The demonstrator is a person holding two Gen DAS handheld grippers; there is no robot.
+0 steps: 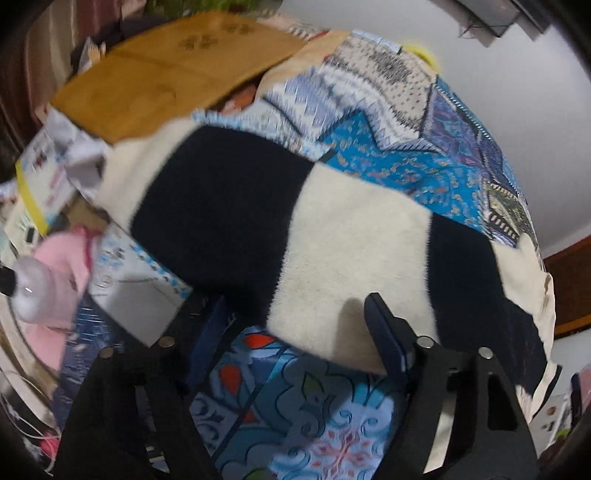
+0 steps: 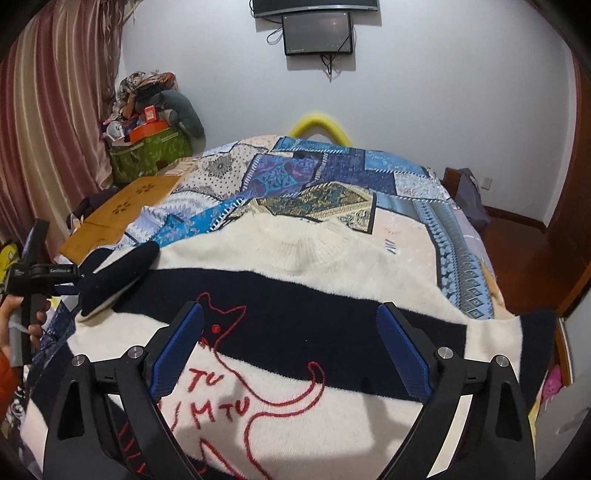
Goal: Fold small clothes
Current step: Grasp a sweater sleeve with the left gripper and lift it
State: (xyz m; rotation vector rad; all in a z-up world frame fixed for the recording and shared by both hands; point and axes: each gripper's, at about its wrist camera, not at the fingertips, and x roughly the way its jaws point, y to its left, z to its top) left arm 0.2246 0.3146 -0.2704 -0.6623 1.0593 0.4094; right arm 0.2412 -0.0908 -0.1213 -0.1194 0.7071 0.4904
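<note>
A fluffy sweater (image 2: 332, 258) with cream and navy stripes and a red stitched cat (image 2: 236, 369) lies flat on a patchwork quilt (image 2: 332, 177) on the bed. My right gripper (image 2: 291, 332) hovers open over the sweater's chest, with nothing between its blue pads. At the left, a hand (image 2: 22, 314) holds my left gripper (image 2: 75, 282) against the striped sleeve (image 2: 118, 273). In the left wrist view, the left gripper (image 1: 295, 306) points steeply down. Its jaws stand apart, with the sleeve's (image 1: 332, 240) near edge between them. The right finger (image 1: 384, 332) casts a shadow on the cream stripe.
A wooden board (image 2: 122, 210) lies at the quilt's left edge, also in the left wrist view (image 1: 166, 66). A green bag (image 2: 147, 155) piled with clutter stands in the corner by the curtain (image 2: 55, 110). Pink soft things (image 1: 55, 280) and papers lie beside the bed. Screens (image 2: 317, 33) hang on the wall.
</note>
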